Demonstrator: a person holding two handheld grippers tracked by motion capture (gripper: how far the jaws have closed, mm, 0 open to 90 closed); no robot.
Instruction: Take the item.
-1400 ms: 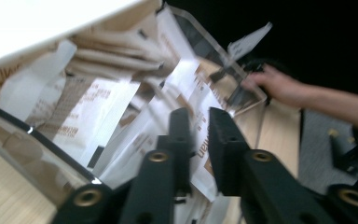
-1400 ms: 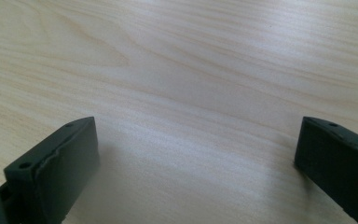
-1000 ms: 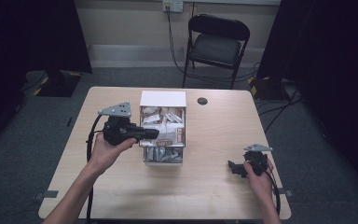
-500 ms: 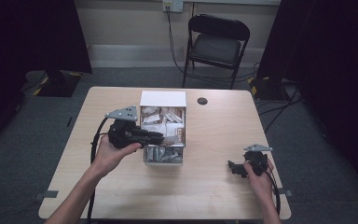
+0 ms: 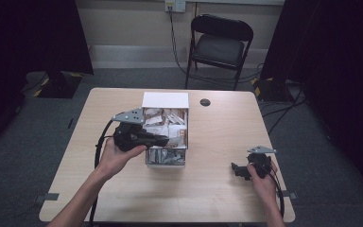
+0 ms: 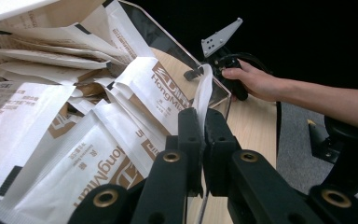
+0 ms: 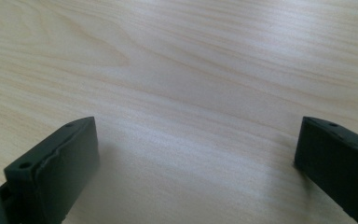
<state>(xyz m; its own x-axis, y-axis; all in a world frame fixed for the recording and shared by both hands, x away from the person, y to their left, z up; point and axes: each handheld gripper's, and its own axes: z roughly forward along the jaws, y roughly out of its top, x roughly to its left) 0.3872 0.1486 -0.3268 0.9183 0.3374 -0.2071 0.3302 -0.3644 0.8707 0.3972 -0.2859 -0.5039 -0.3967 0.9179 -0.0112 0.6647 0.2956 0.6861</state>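
Pinched between the two black jaws of the left gripper (image 6: 202, 135) is the thin edge of a white paper sachet (image 6: 204, 91), which rises upright from the jaw tips in the left gripper view. From above, this left gripper (image 5: 163, 140) is held by the person's left hand (image 5: 116, 153) over the middle of a clear plastic box with a white lid standing open at its far side (image 5: 165, 100), the jaws pointing to the right across the heap inside. That box sits at the centre of a light wooden table (image 5: 217, 123) and is full of white and brown printed paper sachets (image 5: 170, 124), lying loosely at all angles; the left gripper view shows them (image 6: 74, 140) close up, with brown lettering on white paper, and the box's clear wall (image 6: 177, 46) beyond. Well apart from the box, near the table's right front corner, the right gripper (image 5: 237, 169) rests low over the wood in the person's right hand (image 5: 260, 177), jaws pointing left. Its jaws stand spread wide in the right gripper view, with bare wood grain (image 7: 191, 93) between them and nothing held. A small round black object (image 5: 205, 102) lies on the table just right of the box's lid. Behind the table stands a black folding chair (image 5: 220, 45) on grey carpet (image 5: 123, 78).
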